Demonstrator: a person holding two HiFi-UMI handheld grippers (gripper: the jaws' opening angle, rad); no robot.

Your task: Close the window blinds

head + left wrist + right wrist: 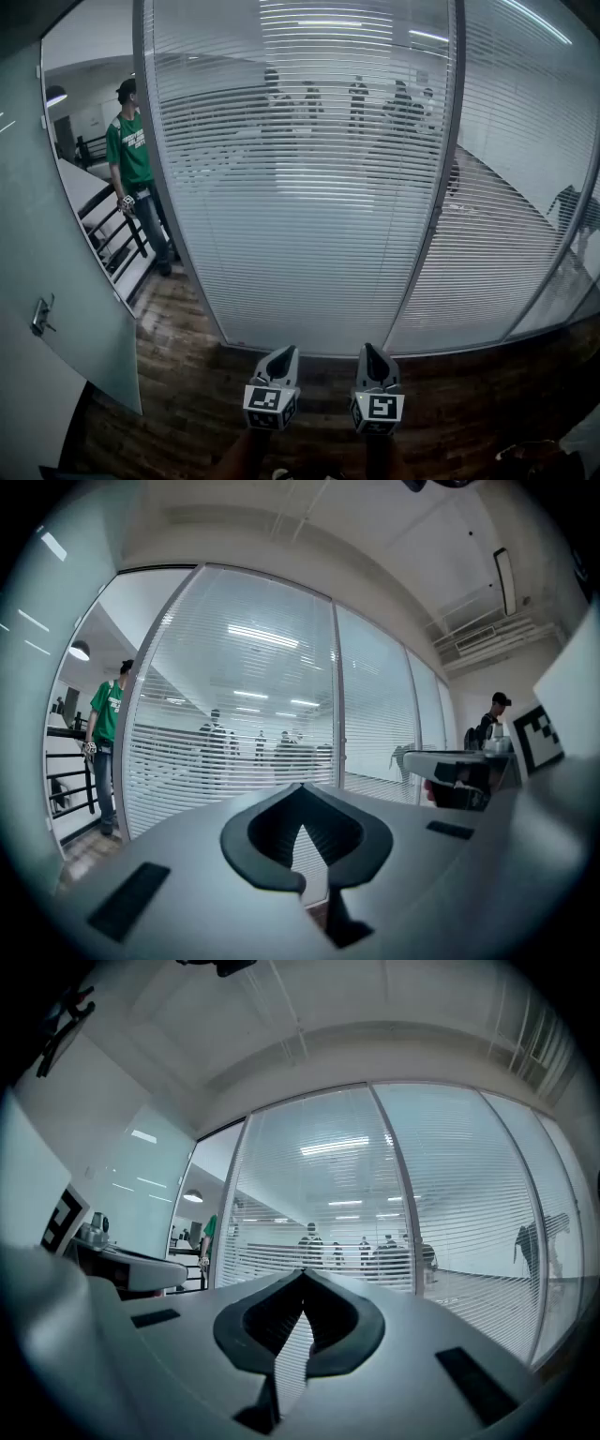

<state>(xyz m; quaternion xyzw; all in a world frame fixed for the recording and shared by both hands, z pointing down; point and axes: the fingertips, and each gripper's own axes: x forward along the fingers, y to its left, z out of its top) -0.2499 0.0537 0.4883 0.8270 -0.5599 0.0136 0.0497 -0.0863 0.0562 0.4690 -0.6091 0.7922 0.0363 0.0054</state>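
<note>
Low over the floor (187,403), our left tool (285,356) and right tool (369,353) are each pressed together, pinching nothing. We see people (356,98) through the blinds (300,206), so all the closing is left.

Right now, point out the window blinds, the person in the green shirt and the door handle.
window blinds (309,187), head view, middle pane's slats.
person in the green shirt (128,150), head view, chest.
door handle (39,317), head view, lever.

Cool even indoor light, strip-lamp glare (323,22) on the blinds (309,206), fisheye bending, dark corners.
</note>
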